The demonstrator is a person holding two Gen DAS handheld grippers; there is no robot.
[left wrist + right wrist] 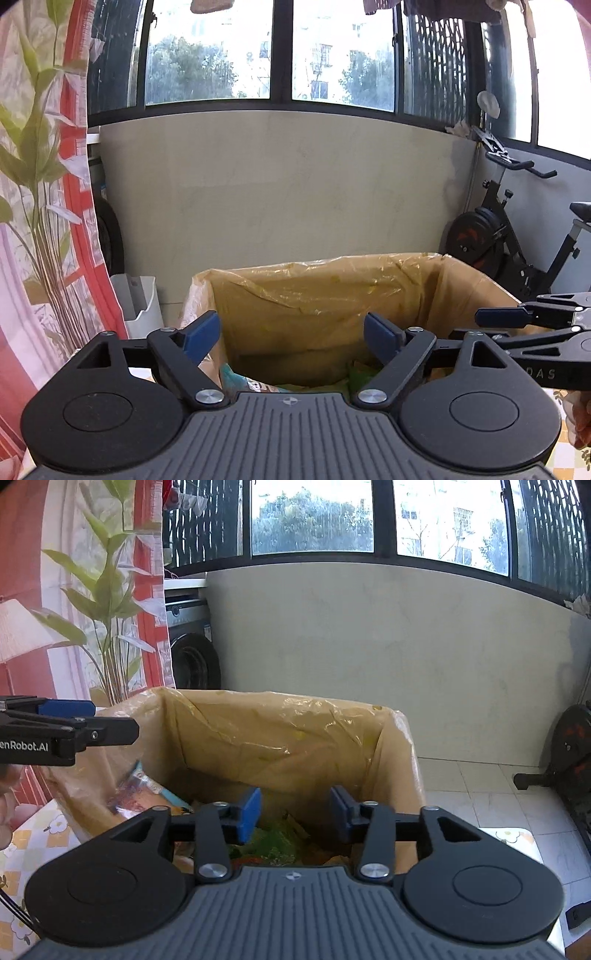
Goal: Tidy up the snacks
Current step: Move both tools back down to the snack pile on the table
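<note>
We are holding our left gripper (291,334) wide and our right gripper (295,814) narrower, both empty, over the lined cardboard box (280,734) where the snacks (275,845) are lying.

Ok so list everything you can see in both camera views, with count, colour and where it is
cardboard box: one, brown, lined with clear plastic, straight ahead under both claws
snack packets: several, green, orange and pale blue, in the bottom of the box; exact count hidden
curtain: one, red and white with a green plant print, left
exercise bike: one, black, right, against the wall
washing machine: one, grey with a dark door, behind the curtain
bin: one, white, on the floor left of the box
windows: a row, dark frames, above the pale wall
left claw: black with blue pads, open, over the box
right claw: black with blue pads, open, nothing between them
</note>
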